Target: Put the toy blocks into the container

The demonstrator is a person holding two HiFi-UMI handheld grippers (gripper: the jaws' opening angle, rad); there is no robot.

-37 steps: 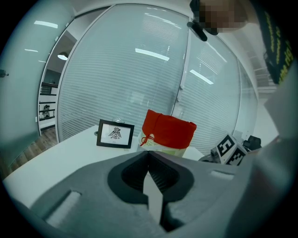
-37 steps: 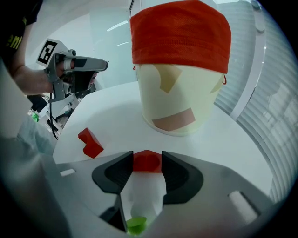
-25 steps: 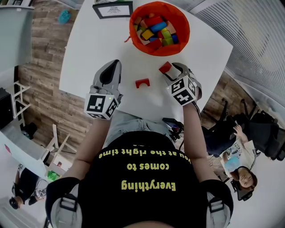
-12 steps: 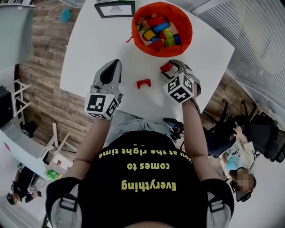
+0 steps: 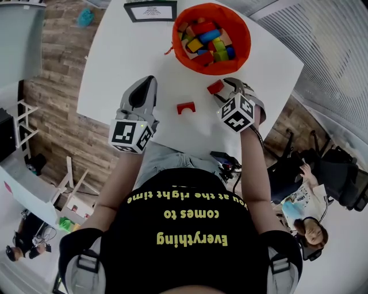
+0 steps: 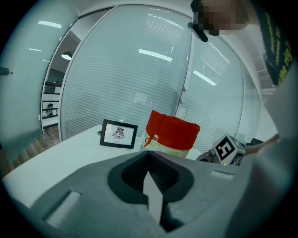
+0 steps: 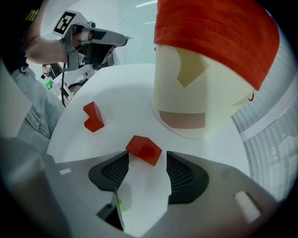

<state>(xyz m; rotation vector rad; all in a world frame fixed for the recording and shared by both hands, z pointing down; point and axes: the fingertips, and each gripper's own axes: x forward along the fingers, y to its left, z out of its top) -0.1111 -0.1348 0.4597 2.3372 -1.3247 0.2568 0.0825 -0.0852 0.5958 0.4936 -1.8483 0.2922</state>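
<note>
A red wedge-topped block (image 5: 215, 86) (image 7: 144, 149) lies on the white table between the tips of my right gripper (image 5: 226, 87) (image 7: 145, 163). Its jaws are open and have just been opening; the pads do not press the block. A red arch block (image 5: 184, 107) (image 7: 93, 116) lies to the left, between the two grippers. The orange-lined container (image 5: 245, 41) (image 7: 200, 93) (image 6: 171, 135) stands just beyond, holding several coloured blocks. My left gripper (image 5: 145, 87) (image 6: 150, 160) hovers over the table's near left part, shut and holding nothing.
A black picture frame (image 5: 150, 10) (image 6: 119, 134) stands at the far edge of the table (image 5: 123, 54). The table's near edge runs just under both grippers. A seated person (image 5: 310, 227) is on the floor side at lower right.
The right gripper has rolled a little and its marker cube has shifted slightly; the red block stays on the table between its tips. The left gripper has not moved.
</note>
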